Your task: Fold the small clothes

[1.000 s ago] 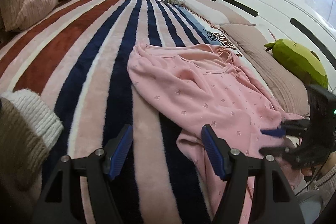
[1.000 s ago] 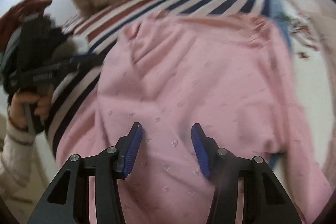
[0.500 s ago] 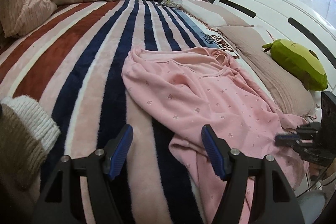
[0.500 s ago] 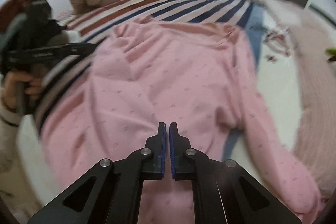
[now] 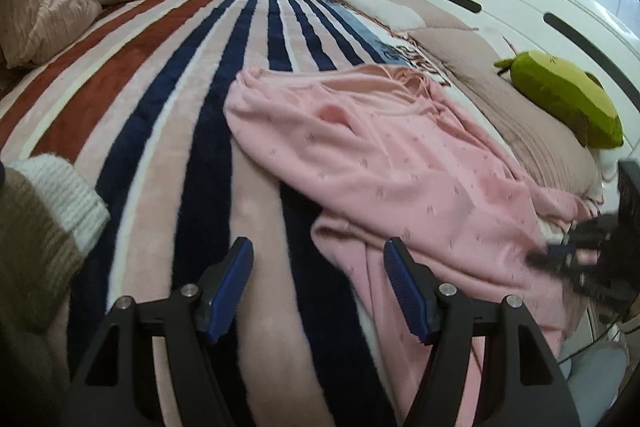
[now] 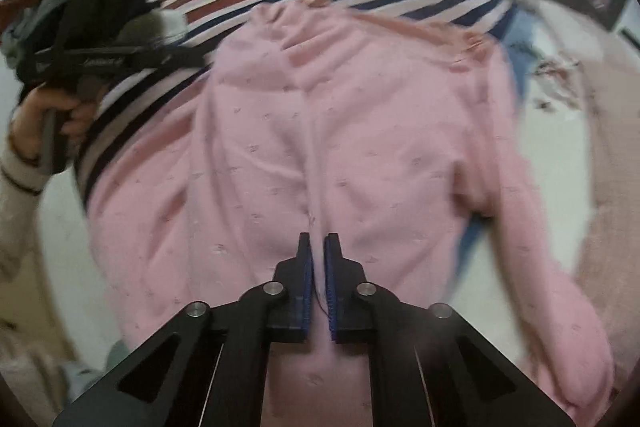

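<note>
Pinching a ridge of the pink top (image 6: 344,147) spread on the striped bed (image 5: 168,115), the right tongs (image 6: 317,267) were clamped while the left tongs (image 5: 318,285) hung apart, likely needing a hem grip next.

Striped blanket (image 5: 168,115) lies bare left of pink top (image 5: 400,163)
</note>
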A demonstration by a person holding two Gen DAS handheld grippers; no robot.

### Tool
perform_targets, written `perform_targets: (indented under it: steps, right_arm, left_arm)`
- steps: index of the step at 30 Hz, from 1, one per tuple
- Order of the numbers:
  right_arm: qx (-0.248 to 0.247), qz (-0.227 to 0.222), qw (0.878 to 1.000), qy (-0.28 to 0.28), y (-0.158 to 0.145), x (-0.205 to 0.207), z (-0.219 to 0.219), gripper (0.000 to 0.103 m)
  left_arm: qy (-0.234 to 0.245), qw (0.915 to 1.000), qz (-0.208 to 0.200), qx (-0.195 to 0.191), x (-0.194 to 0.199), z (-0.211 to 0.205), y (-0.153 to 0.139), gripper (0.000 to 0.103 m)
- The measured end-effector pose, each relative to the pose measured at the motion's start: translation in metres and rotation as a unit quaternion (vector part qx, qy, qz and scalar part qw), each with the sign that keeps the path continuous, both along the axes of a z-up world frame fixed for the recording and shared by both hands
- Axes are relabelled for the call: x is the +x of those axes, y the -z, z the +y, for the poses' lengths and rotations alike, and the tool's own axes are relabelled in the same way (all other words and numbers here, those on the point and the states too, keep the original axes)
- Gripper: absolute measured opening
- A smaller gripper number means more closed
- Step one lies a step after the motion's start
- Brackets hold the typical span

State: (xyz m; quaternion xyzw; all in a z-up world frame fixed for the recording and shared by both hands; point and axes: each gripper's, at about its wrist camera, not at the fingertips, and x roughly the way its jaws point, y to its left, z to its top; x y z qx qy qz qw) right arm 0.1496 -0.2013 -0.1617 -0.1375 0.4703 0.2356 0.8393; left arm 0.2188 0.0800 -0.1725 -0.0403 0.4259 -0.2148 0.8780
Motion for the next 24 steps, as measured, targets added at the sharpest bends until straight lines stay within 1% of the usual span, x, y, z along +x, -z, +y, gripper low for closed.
perform_targets:
  steps: [1, 2, 5, 8, 10, 12, 13, 14, 15, 16, 17, 18, 19, 20, 21, 22, 24]
  right_arm:
    - [-0.017, -0.021, 0.999, 0.022, -0.004, -0.002, -0.004, 0.000]
    - [-0.019, -0.030, 0.999, 0.035, -0.006, -0.003, -0.010, 0.000]
    - [-0.009, -0.037, 0.996, 0.078, -0.013, -0.002, -0.032, 0.000]
    - [0.024, -0.030, 0.995, 0.089, -0.018, -0.001, -0.048, 0.000]
    - [0.012, -0.040, 0.994, 0.099, -0.022, -0.002, -0.050, 0.000]
    - [-0.019, -0.058, 0.991, 0.117, -0.024, -0.003, -0.051, 0.000]
    - [-0.017, -0.056, 0.991, 0.123, -0.024, -0.003, -0.054, 0.000]
    - [-0.015, -0.056, 0.990, 0.128, -0.024, -0.004, -0.057, 0.000]
    - [-0.011, -0.055, 0.990, 0.133, -0.024, -0.004, -0.060, 0.000]
    - [0.002, -0.051, 0.990, 0.130, -0.024, -0.004, -0.063, 0.000]
    - [0.027, -0.043, 0.991, 0.121, -0.026, -0.005, -0.066, 0.000]
    - [0.058, -0.029, 0.992, 0.112, -0.027, -0.004, -0.069, 0.000]
    - [0.079, -0.014, 0.991, 0.106, -0.027, -0.002, -0.068, 0.002]
    - [0.098, 0.000, 0.990, 0.099, -0.027, 0.000, -0.067, 0.008]
    - [0.105, 0.001, 0.990, 0.091, -0.028, 0.002, -0.063, 0.023]
    - [0.101, -0.006, 0.991, 0.083, -0.030, 0.004, -0.058, 0.033]
    - [0.086, -0.011, 0.994, 0.065, -0.031, 0.010, -0.044, 0.033]
  left_arm:
    - [0.002, 1.0000, 0.000, 0.003, -0.001, -0.001, 0.000, 0.064]
    - [0.006, 1.0000, 0.001, 0.007, -0.002, -0.002, 0.001, 0.064]
    - [0.013, 0.9998, 0.002, 0.012, -0.004, -0.005, 0.002, 0.064]
    - [0.014, 0.9997, 0.000, 0.018, -0.001, -0.007, 0.002, 0.064]
    - [0.011, 0.9996, 0.000, 0.024, 0.003, -0.010, 0.004, 0.063]
    - [0.015, 0.9993, -0.002, 0.035, 0.007, -0.017, 0.006, 0.053]
    - [0.014, 0.9990, -0.004, 0.042, 0.008, -0.019, 0.006, 0.042]
    - [0.007, 0.9986, -0.006, 0.053, 0.011, -0.021, 0.007, 0.034]
    - [0.004, 0.9985, -0.006, 0.055, 0.013, -0.022, 0.007, 0.031]
    - [0.004, 0.9986, -0.008, 0.052, 0.014, -0.024, 0.008, 0.023]
    - [0.006, 0.9988, -0.007, 0.048, 0.014, -0.024, 0.008, 0.010]
    - [0.007, 0.9990, -0.006, 0.043, 0.015, -0.025, 0.008, 0.005]
    - [0.002, 0.9990, -0.010, 0.043, 0.013, -0.026, 0.006, 0.004]
    - [0.000, 0.9988, -0.016, 0.046, 0.011, -0.026, 0.005, 0.004]
    - [-0.006, 0.9983, -0.026, 0.053, 0.007, -0.025, 0.002, 0.003]
    - [-0.012, 0.9977, -0.032, 0.058, 0.005, -0.024, 0.000, 0.003]
    - [-0.030, 0.9958, -0.042, 0.076, -0.001, -0.016, -0.003, 0.003]
